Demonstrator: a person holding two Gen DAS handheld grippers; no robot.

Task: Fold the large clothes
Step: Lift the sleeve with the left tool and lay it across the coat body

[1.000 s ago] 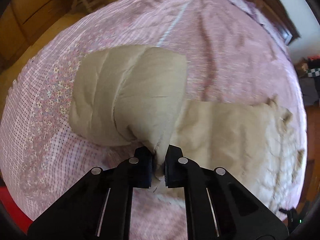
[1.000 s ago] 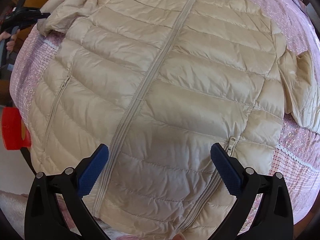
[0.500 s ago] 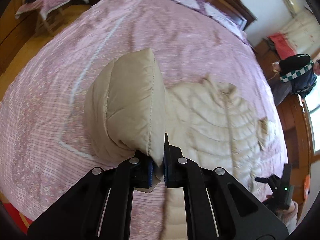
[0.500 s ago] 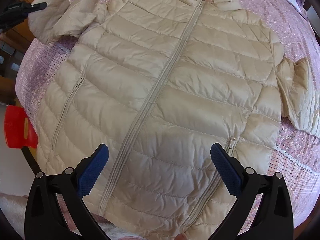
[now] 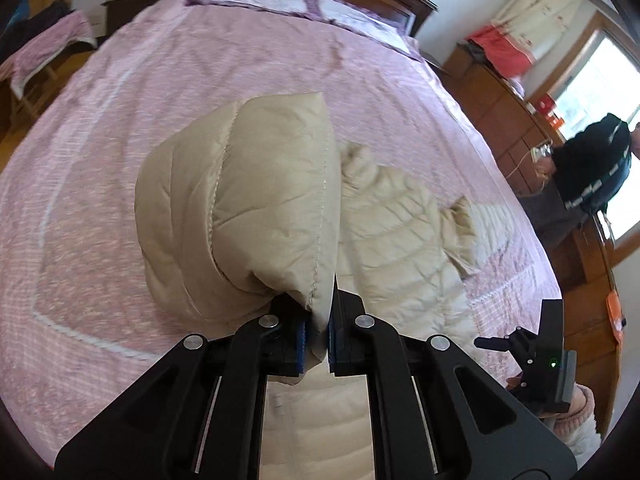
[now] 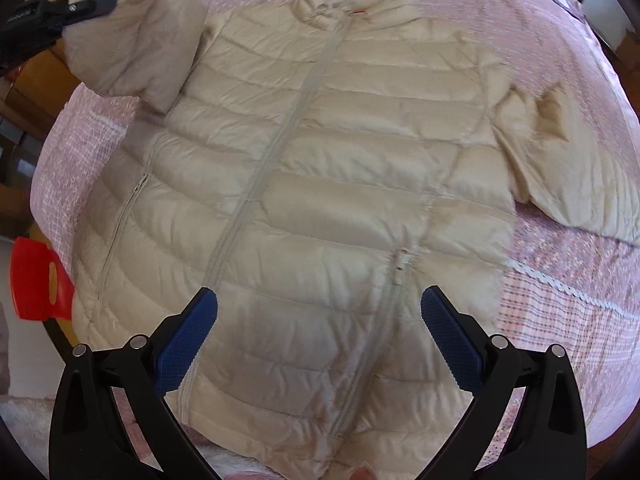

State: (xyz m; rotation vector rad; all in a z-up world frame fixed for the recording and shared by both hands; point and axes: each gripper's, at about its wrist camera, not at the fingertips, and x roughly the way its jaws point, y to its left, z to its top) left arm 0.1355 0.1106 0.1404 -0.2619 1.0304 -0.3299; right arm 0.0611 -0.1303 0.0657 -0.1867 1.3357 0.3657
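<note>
A beige quilted puffer jacket [image 6: 320, 184] lies front up, zipped, on the pink bed [image 6: 560, 292]. My left gripper [image 5: 316, 338] is shut on the cuff of the jacket's left sleeve [image 5: 248, 208] and holds it lifted above the bed; the jacket body [image 5: 400, 248] lies beyond it. In the right wrist view the lifted sleeve [image 6: 136, 44] and the left gripper [image 6: 52, 12] show at the upper left. My right gripper [image 6: 316, 328] is open and empty, hovering over the jacket's hem. The other sleeve [image 6: 560, 168] lies folded at the right.
The pink bedspread [image 5: 200, 80] stretches to pillows [image 5: 300, 0] and a dark headboard. A seated person [image 5: 588, 176] and wooden drawers [image 5: 500, 112] stand to the right. A red stool [image 6: 36, 280] sits off the bed's left edge. My right gripper [image 5: 536, 356] shows at lower right.
My left gripper has lifted the sleeve higher and swung it toward the jacket body. The right gripper has stayed open and pulled back a little from the jacket.
</note>
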